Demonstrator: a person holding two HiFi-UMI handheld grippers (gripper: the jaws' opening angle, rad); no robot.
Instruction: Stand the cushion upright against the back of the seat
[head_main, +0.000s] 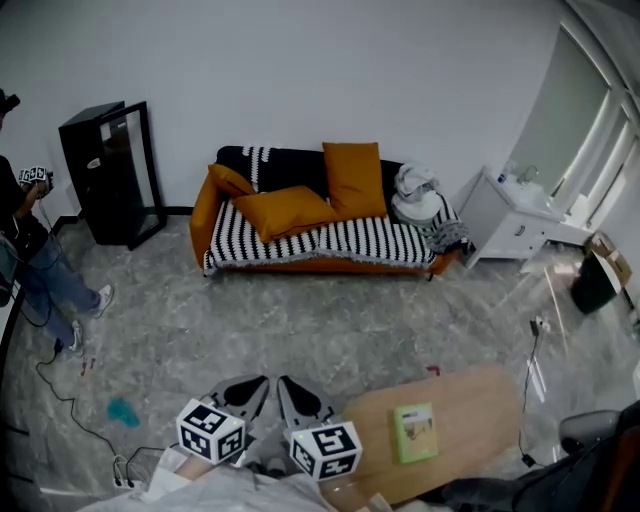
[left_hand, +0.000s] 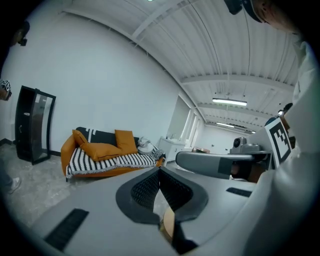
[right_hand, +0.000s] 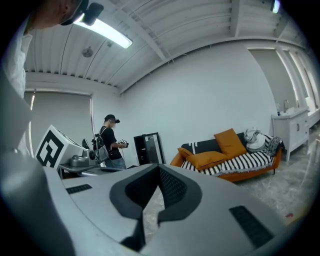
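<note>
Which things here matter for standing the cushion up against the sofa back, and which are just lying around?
For the job:
flat orange cushion
sofa

Just lying about:
upright orange cushion
green book
wooden table
black cabinet
white bundle
teal scrap on the floor

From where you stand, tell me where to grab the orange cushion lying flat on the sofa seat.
Probably its front edge, approached from the room side. The flat cushion lies across the striped seat with that edge facing out, while the backrest and the upright cushion crowd its rear.
</note>
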